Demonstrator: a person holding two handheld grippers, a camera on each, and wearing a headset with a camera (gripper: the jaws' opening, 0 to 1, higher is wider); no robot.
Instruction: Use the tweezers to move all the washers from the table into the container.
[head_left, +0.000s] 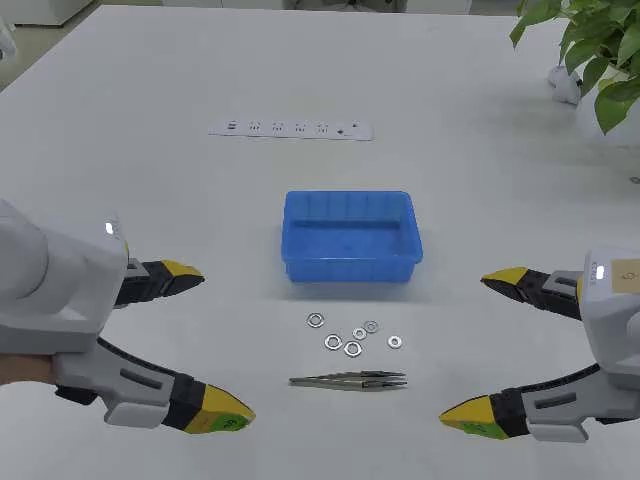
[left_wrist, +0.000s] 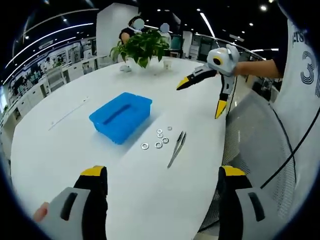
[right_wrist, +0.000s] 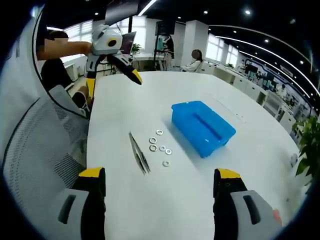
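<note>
At the left edge of the head view the left gripper (head_left: 205, 343) is hovering over the white table (head_left: 150, 190) with its jaws standing wide apart, gripping nothing. To its right, in the lower centre of the frame, the tweezers (head_left: 348, 380) are lying flat on the table. Their long axis is running straight across the frame from left to right, so one end is pointing toward each gripper; I cannot tell which end carries the tips. Just above them in the frame, six washers (head_left: 352, 348) are sitting in a loose cluster, none touching the tweezers. Above the washers the blue container (head_left: 350, 268) is standing open and looking empty, its long side facing them. Farther up, a white power strip (head_left: 290, 129) is lying well clear of the work. At the right edge the right gripper (head_left: 482, 347) is mirroring the left, jaws likewise spread and empty. The tweezers are sitting about midway between the two grippers, so neither is plainly nearer. Whichever goes will likely be moving inward along the tweezers' own axis and will need to turn its jaws across the thin body to pinch it. Nothing is standing in the way on either side, though the nearest washers are lying close to the tweezers and could be nudged. A potted plant (head_left: 590, 50) is showing in the upper right corner, well apart.
</note>
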